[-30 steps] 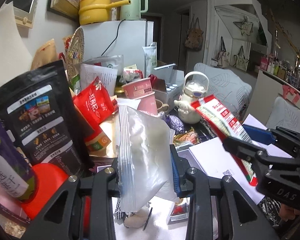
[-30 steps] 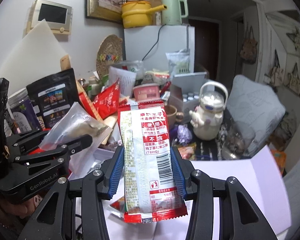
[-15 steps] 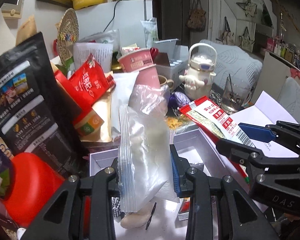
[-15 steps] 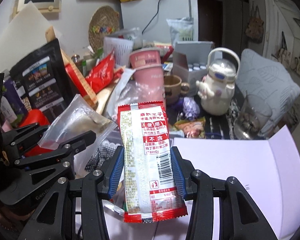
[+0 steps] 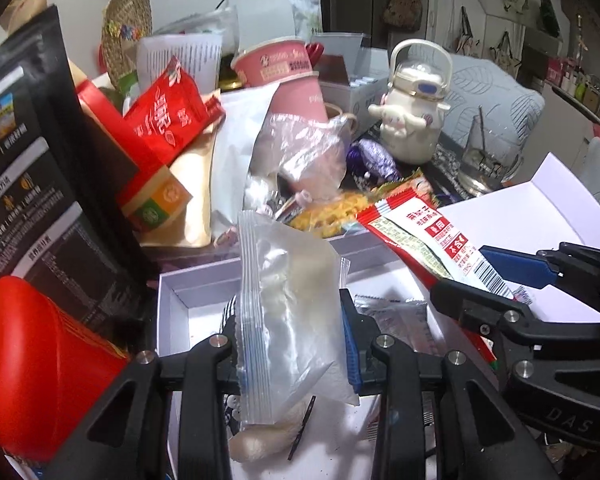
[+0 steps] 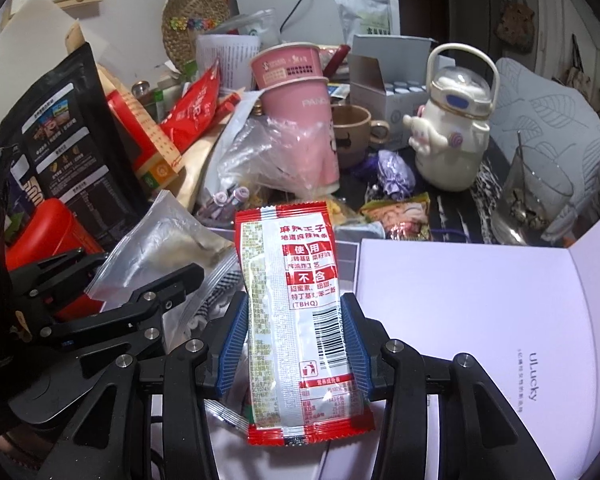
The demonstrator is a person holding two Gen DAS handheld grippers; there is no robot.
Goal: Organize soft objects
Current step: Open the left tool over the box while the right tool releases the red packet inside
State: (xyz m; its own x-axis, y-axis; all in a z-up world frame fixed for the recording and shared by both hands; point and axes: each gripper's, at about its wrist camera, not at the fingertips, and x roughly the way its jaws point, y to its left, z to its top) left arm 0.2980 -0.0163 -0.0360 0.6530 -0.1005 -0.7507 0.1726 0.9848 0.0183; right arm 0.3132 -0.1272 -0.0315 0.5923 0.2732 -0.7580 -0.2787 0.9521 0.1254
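Two grips: I have one soft pack in each gripper, both tipped down toward the box (image 5: 168, 312).
Left gripper (image 5: 292, 344): its fingers are clamped on a clear zip bag (image 5: 288, 312), pinched low so the sealed strip stands up and the pale lump inside sags beneath the pads.
Right gripper (image 6: 296, 344): blue pads (image 6: 230, 348) press both edges of a red snack packet (image 6: 292, 312), held upright with the barcode facing my camera, so it keeps flat rather than folding.
Box: white, open, directly under the left bag; I read it as the place for the soft things. A silver wrapper (image 5: 396, 312) and a bit of checked cloth already lie inside.
Lid (image 6: 480, 320): white, flipped open to the right of the box, lying flat under and beside the packet.
Why side by side: from the left camera the packet crosses in from the right, close to the bag but not touching it, so both can go down without tangling, I judge.
Clutter: black pouch (image 5: 24, 168), red tub (image 5: 40, 364), pink cups (image 6: 296, 100), kettle (image 6: 452, 128) and glass (image 6: 536, 192) crowd the far and left sides, which is likely why I come at the box from the near edge.
Risk: the limp bag may catch on the box wall.
Stage: both packs above the box, neither released yet.
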